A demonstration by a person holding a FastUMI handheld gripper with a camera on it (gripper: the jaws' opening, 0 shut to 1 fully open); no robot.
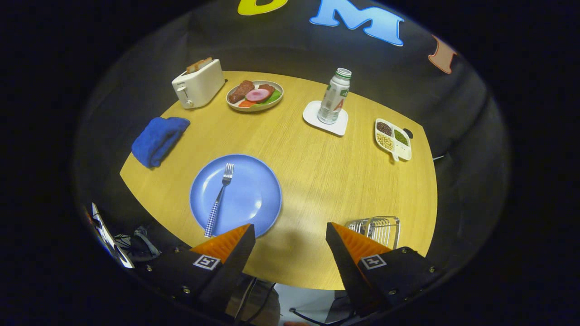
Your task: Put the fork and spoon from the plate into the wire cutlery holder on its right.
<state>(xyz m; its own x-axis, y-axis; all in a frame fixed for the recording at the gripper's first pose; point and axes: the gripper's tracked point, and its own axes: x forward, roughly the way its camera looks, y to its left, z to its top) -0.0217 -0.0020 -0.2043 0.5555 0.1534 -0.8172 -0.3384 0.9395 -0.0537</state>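
A handheld gripper [290,235] hangs above the near edge of a round wooden table [326,181], its two fingers spread wide with nothing between them. Just ahead of the left finger sits a blue plate [253,199], and on it lies a fork [219,199] with a checked handle, tines pointing away toward the far side of the table. No spoon can be made out on the plate. Just beyond the right finger stands the wire cutlery holder [378,228], partly hidden behind that finger; whether anything already rests inside it cannot be told from here.

Judging by how things lie, the job appears at best half done: the fork is untouched on the plate and has yet to be lifted across to the holder on the right.

Further back, the table carries a folded blue towel [158,140], a white toaster [198,83] with bread in its slots, a plate of meat and vegetables [255,95], a bottle [334,96] standing on a white coaster [326,120], and a divided white dish [392,139] holding beans and grains.
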